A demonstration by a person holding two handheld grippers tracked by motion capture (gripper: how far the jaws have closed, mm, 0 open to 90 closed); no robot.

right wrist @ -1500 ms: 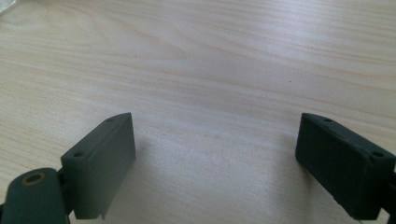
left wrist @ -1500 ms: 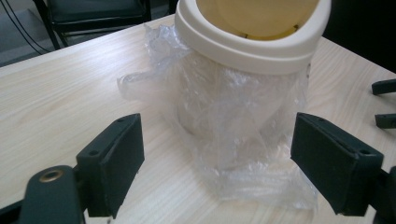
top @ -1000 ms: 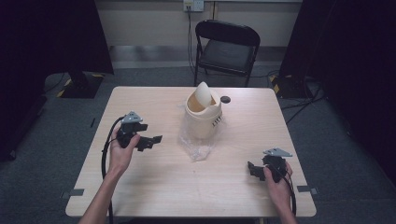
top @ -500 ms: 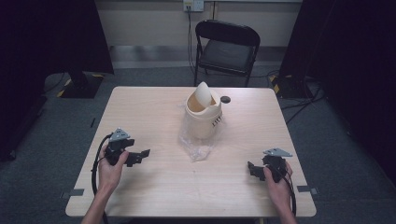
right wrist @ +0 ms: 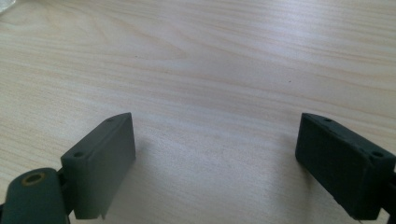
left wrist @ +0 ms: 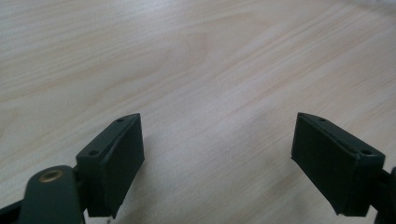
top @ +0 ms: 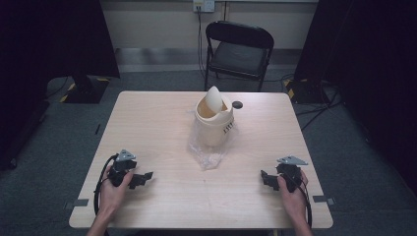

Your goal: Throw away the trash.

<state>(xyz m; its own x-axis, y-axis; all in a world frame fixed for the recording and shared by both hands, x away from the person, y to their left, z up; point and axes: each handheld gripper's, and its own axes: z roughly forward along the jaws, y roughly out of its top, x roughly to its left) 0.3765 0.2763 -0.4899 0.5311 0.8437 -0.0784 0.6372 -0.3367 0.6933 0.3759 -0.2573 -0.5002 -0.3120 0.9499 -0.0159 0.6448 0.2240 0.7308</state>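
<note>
Cream bin stands upright—both claws, left and right, gape empty.

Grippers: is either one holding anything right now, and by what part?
Nothing is held. The left gripper and right gripper both have jaws open over the bare table.

Your left gripper and right gripper rest near the table's front corners, well apart from the cream bin.
</note>
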